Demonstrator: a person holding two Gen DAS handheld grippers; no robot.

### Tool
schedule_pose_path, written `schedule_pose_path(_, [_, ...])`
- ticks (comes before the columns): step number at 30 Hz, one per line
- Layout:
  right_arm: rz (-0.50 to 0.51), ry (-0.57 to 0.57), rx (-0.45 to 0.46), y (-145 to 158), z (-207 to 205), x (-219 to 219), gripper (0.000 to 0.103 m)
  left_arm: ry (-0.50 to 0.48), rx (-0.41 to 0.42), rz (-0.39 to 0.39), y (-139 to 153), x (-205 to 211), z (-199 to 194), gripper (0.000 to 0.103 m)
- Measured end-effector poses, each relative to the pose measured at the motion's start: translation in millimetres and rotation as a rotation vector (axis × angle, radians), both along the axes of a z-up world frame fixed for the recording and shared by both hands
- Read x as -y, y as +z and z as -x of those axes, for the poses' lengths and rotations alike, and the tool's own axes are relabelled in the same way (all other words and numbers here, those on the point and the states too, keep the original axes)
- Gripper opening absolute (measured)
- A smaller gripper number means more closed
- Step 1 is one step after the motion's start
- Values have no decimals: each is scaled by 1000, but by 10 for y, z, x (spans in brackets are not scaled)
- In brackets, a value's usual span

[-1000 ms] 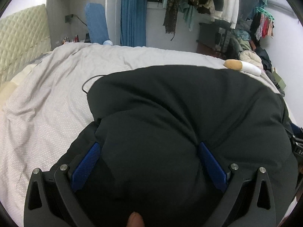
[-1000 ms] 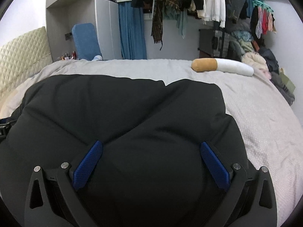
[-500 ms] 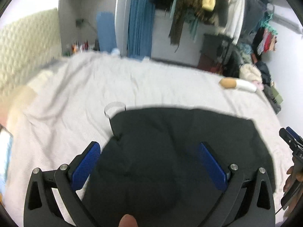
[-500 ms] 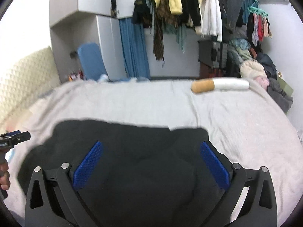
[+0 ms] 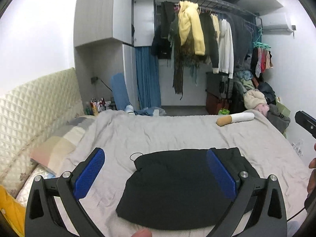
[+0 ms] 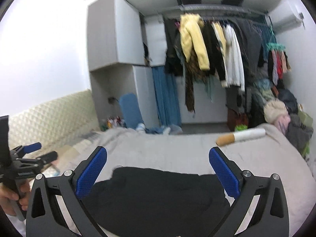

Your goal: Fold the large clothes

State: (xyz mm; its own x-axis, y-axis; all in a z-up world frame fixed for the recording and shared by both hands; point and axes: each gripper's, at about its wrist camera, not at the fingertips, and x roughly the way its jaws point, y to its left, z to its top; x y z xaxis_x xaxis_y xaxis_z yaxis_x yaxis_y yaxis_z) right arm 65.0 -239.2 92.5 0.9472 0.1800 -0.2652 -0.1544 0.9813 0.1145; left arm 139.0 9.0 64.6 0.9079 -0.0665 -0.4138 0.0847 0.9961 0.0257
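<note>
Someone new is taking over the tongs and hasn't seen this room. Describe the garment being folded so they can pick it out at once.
Start at the large bed with the pale grey cover filling the room's middle. On its near half, right in front of both open tongs, lies a black garment folded into a compact flat bundle. It is the only dark thing on the cover; the other item there, a cigarette-shaped pillow, lies at the far edge.

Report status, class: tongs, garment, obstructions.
Left tongs open, empty. Right tongs open, empty. Black garment folded on bed. Cigarette-shaped pillow lies apart.
</note>
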Motion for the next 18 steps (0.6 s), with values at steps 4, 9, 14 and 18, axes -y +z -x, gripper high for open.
schedule_pose_path(4, [22, 55, 62, 89, 433, -191, 103, -17, 34, 10, 73, 77, 449, 103])
schedule_pose_path(9, [34, 65, 113, 69, 827, -323, 103, -68, 37, 41, 61, 141, 972, 103])
schedule_pose_path(14, [22, 25, 81, -129, 1057, -369, 103, -56, 31, 51, -59, 140, 1233, 103])
schedule_pose_path(18, [-8, -8, 29, -305, 1133, -332, 103, -47, 11, 61, -212, 132, 1314, 103])
